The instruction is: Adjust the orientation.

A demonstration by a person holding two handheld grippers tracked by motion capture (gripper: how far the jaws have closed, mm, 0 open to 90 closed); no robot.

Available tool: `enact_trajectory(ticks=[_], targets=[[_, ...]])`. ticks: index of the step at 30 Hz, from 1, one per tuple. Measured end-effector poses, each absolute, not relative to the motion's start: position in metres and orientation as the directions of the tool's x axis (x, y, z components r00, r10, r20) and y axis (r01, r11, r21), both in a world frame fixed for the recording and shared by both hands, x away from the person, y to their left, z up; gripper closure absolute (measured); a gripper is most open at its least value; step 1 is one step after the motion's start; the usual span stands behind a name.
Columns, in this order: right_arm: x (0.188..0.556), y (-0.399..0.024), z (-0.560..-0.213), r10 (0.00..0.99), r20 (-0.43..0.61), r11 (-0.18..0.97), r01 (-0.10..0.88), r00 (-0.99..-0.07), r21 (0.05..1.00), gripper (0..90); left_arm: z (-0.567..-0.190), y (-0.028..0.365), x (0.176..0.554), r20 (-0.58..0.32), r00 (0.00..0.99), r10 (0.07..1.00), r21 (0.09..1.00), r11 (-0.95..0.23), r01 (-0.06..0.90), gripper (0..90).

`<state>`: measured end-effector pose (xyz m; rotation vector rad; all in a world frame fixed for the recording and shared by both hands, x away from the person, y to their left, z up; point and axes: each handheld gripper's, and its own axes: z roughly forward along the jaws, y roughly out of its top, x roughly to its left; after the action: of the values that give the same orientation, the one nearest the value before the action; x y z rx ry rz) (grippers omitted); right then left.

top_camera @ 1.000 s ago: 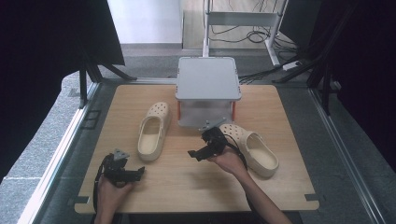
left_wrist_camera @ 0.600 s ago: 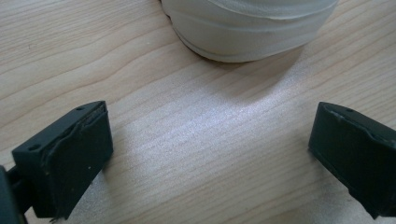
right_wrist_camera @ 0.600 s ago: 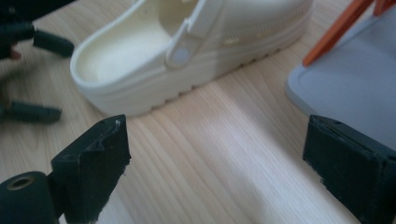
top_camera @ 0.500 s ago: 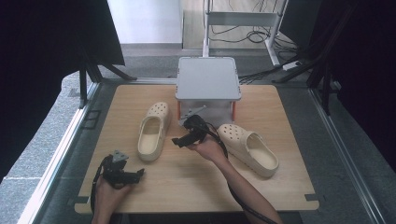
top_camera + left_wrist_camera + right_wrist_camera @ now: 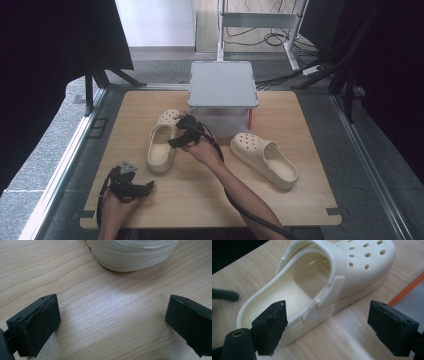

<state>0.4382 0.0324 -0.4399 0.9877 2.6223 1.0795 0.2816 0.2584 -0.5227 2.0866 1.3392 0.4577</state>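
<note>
High view is evenly lit and sharp on the wooden table (image 5: 210,200), with black, underexposed curtains at both sides and daylight on the floor behind. Left gripper view shows a soft white glare patch on the wood grain; near jaws are slightly soft. Right gripper view is bright, corner dark, clog (image 5: 352,272) mildly blurred.

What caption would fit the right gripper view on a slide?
Open right claw poised at the side of a cream clog lying on the wooden table.
</note>
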Motion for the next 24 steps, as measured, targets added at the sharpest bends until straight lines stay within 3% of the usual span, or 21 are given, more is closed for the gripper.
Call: enact_trajectory(ticks=[5, 15, 20, 21, 24], targets=[[0.446, 0.049, -0.446, 0.655, 0.129, 0.510, 0.561, -0.745, 0.653, 19.2, -0.523, 0.259, 0.282, -0.033, 0.431, 0.902, 0.657, -0.305, 0.690, 0.0], [0.463, 0.079, -0.463, 0.729, 0.058, 0.524, 0.610, -0.682, 0.594, 26.4, -0.523, 0.259, 0.282, -0.032, 0.433, 0.901, 0.656, -0.308, 0.689, 0.0], [0.464, 0.078, -0.461, 0.761, 0.022, 0.518, 0.627, -0.649, 0.582, 44.5, -0.523, 0.258, 0.282, -0.032, 0.432, 0.901, 0.657, -0.307, 0.689, 0.0], [0.462, 0.077, -0.459, 0.767, 0.021, 0.516, 0.636, -0.641, 0.574, 52.5, -0.523, 0.258, 0.282, -0.033, 0.432, 0.901, 0.657, -0.306, 0.689, 0.0], [0.462, 0.076, -0.456, 0.768, -0.002, 0.529, 0.633, -0.640, 0.566, 60.4, -0.523, 0.258, 0.282, -0.032, 0.432, 0.901, 0.657, -0.307, 0.689, 0.0]])
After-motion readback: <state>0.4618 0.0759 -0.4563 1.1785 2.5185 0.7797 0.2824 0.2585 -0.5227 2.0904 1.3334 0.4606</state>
